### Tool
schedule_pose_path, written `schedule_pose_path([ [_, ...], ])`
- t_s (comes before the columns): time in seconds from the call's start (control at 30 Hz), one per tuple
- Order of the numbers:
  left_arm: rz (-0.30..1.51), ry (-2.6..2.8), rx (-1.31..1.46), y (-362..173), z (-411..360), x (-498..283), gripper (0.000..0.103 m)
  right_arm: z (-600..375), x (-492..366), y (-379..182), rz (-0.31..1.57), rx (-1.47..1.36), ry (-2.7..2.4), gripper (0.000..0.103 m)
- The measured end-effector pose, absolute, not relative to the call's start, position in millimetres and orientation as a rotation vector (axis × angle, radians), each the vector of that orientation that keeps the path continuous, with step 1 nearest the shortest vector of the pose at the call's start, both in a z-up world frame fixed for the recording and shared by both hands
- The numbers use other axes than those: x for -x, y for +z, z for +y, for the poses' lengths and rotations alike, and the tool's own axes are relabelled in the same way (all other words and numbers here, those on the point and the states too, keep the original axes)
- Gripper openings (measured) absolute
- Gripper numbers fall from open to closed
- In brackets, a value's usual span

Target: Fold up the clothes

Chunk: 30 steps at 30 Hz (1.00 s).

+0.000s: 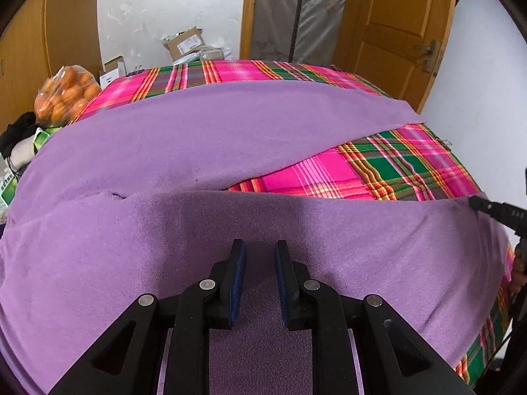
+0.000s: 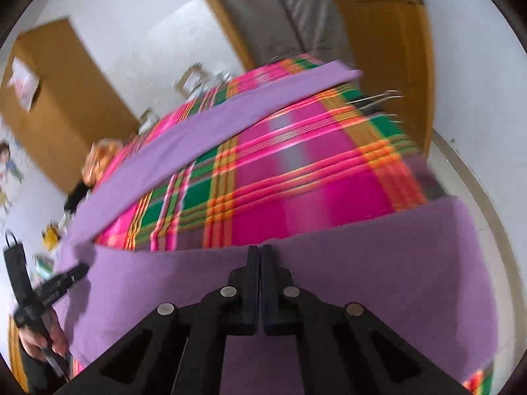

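A large purple cloth lies across a table covered with a pink and green plaid sheet. Its near part is folded over, leaving a wedge of plaid bare on the right. My left gripper is low over the near fold, jaws apart, with only flat cloth showing between the blue pads. At the far right of the left wrist view, my right gripper meets the fold's edge. In the blurred right wrist view the right gripper is shut at that purple edge. The left gripper and a hand show at the left.
A bag of oranges and dark clutter sit off the table's left end. Cardboard boxes stand by the far wall, and a wooden door is behind on the right. Metal clips hold the plaid sheet at the table's edge.
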State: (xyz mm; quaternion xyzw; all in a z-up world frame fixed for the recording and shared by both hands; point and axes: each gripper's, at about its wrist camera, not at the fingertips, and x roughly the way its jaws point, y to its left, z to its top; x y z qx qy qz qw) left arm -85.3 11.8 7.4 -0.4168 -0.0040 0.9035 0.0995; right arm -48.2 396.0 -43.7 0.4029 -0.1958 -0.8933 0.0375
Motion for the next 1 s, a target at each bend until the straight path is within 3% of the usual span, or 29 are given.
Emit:
schedule_pose_path([
  [0.1,0.017,2.681,1.236,7,15,85,0.019,406,40,-42,-0.637,-1.213,-2.774,0.005],
  [0.17,0.04,2.689,1.239,7,17,85,0.019,400,36,-40,-0.606,-1.186,-2.752,0.015],
  [0.3,0.054,2.705,1.245,7,19,85,0.019,385,34,-44,-0.556,-1.17,-2.656,0.016],
  [0.6,0.035,2.708,1.247,7,18,85,0.02,452,35,-51,-0.847,-1.201,-2.795,0.001],
  [0.73,0.013,2.701,1.245,7,16,85,0.02,475,28,-52,-0.942,-1.173,-2.83,0.003],
  [0.83,-0.004,2.698,1.244,7,15,85,0.02,459,31,-51,-0.892,-1.165,-2.781,0.012],
  [1.0,-0.023,2.696,1.243,7,14,85,0.02,428,57,-51,-0.788,-1.188,-2.716,0.011],
])
